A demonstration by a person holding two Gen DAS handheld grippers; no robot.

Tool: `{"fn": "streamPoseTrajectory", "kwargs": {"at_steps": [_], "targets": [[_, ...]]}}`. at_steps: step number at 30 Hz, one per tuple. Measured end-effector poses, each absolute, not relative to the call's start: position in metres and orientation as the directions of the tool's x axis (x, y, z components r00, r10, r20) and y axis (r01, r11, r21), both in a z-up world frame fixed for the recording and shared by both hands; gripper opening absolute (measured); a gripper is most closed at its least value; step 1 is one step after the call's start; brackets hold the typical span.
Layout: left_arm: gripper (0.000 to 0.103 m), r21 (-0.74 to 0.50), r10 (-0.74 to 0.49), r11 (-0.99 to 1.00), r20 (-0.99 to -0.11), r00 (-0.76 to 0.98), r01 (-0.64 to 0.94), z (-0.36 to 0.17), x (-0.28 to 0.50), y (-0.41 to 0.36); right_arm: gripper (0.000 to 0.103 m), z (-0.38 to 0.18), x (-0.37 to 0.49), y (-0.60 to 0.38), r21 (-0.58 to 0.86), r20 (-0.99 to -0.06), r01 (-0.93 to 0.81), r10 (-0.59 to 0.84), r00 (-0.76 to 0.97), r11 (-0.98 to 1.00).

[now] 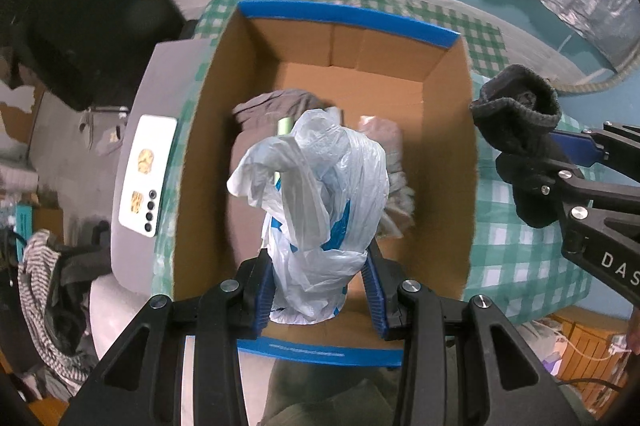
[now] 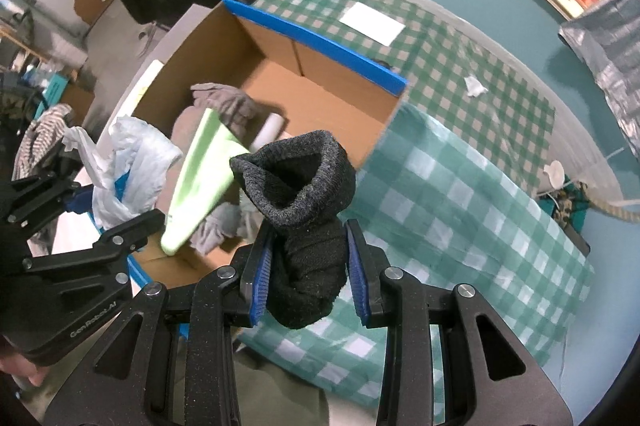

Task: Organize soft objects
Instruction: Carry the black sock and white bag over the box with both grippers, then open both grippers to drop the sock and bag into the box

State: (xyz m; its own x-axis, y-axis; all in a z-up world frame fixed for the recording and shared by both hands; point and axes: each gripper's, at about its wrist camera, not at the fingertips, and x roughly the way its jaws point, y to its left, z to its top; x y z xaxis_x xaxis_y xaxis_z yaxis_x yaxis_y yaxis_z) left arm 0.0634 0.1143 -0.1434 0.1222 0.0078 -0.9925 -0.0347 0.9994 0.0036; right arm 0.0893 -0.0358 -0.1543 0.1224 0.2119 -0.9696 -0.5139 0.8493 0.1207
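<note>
Two grippers are each carrying something soft. At lower centre of the left wrist view, the left gripper (image 1: 318,286) is pinching a white plastic bag (image 1: 316,193) directly over the open cardboard box (image 1: 348,15), so letting go should drop it inside. Already lying in the box are grey cloths (image 2: 226,101) and a pale green item (image 2: 200,181). At right, the right gripper (image 2: 308,262) is clamping a dark sock (image 2: 304,209), hanging beside the box's right wall, above the checked cloth (image 2: 460,193).

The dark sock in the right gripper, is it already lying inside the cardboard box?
No, the dark sock is held between the right gripper fingers, above the checked cloth beside the cardboard box.
</note>
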Motion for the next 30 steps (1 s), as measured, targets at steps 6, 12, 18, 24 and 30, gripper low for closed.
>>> {"fn": "streamPoseTrajectory", "kwargs": {"at_steps": [6, 12, 18, 24, 30], "targets": [[0.04, 0.003, 0.011, 0.997, -0.994, 0.113, -0.071, -0.149, 0.06, 0.131, 0.033, -0.157, 0.092, -0.019, 0.125, -0.97, -0.534, 0.215, 0.11, 0.836], [0.04, 0.008, 0.018, 0.996, -0.994, 0.108, -0.087, -0.149, 0.059, 0.143, 0.033, -0.157, 0.093, -0.005, 0.13, -0.969, -0.543, 0.223, 0.109, 0.83], [0.04, 0.013, 0.023, 0.996, -0.994, 0.104, -0.09, -0.149, 0.059, 0.151, 0.034, -0.156, 0.094, 0.005, 0.133, -0.966, -0.546, 0.23, 0.114, 0.827], [0.047, 0.011, 0.02, 0.997, -0.994, 0.108, -0.08, -0.146, 0.061, 0.149, 0.039, -0.153, 0.095, 0.007, 0.124, -0.966, -0.534, 0.224, 0.126, 0.836], [0.049, 0.002, 0.009, 0.997, -0.995, 0.103, -0.071, -0.142, 0.061, 0.147, 0.055, -0.142, 0.095, 0.001, 0.122, -0.961, -0.514, 0.231, 0.152, 0.849]]}}
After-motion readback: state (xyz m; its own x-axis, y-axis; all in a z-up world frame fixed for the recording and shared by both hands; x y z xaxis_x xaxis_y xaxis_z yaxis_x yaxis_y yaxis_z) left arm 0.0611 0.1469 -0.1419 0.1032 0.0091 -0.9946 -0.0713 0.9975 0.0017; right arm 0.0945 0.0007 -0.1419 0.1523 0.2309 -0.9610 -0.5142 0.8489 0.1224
